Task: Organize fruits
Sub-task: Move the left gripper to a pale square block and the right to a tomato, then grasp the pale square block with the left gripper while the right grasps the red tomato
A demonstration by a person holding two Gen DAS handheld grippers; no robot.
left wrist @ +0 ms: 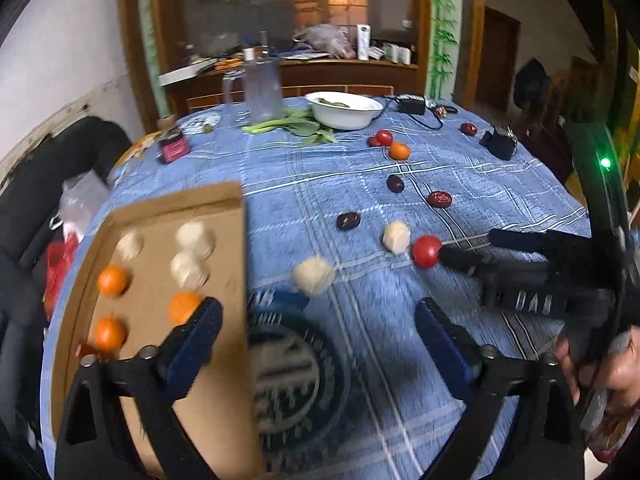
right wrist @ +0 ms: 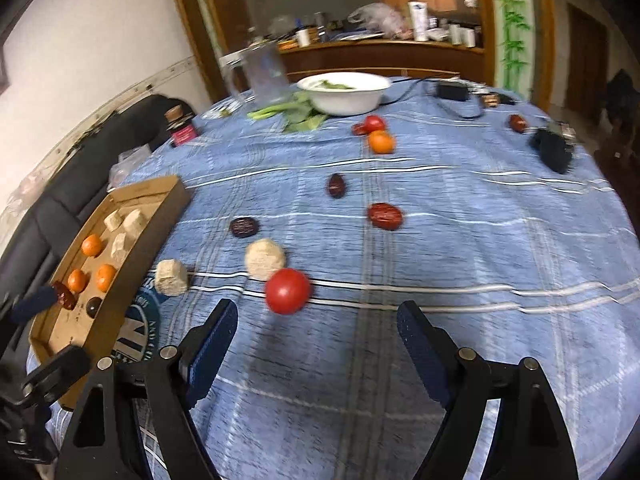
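A cardboard tray (left wrist: 224,248) (right wrist: 160,220) at the table's left edge holds three oranges (left wrist: 113,280), pale lumps (left wrist: 195,237) and dark dates (right wrist: 66,296). On the blue cloth lie a red tomato (right wrist: 287,290) (left wrist: 426,251), two pale lumps (right wrist: 265,259) (right wrist: 171,277), several dates (right wrist: 385,216) and, farther back, an orange (right wrist: 381,142) and a tomato (right wrist: 374,123). My left gripper (left wrist: 318,318) is open and empty, its left finger over the tray. My right gripper (right wrist: 316,322) is open and empty just short of the near tomato; it also shows in the left wrist view (left wrist: 466,248).
A white bowl (right wrist: 344,102) with greens, leafy vegetables (right wrist: 298,114), a clear jug (right wrist: 262,74), a small jar (right wrist: 181,130), black devices with cables (right wrist: 552,148) sit at the table's far side. A dark sofa (right wrist: 100,160) lies left of the table.
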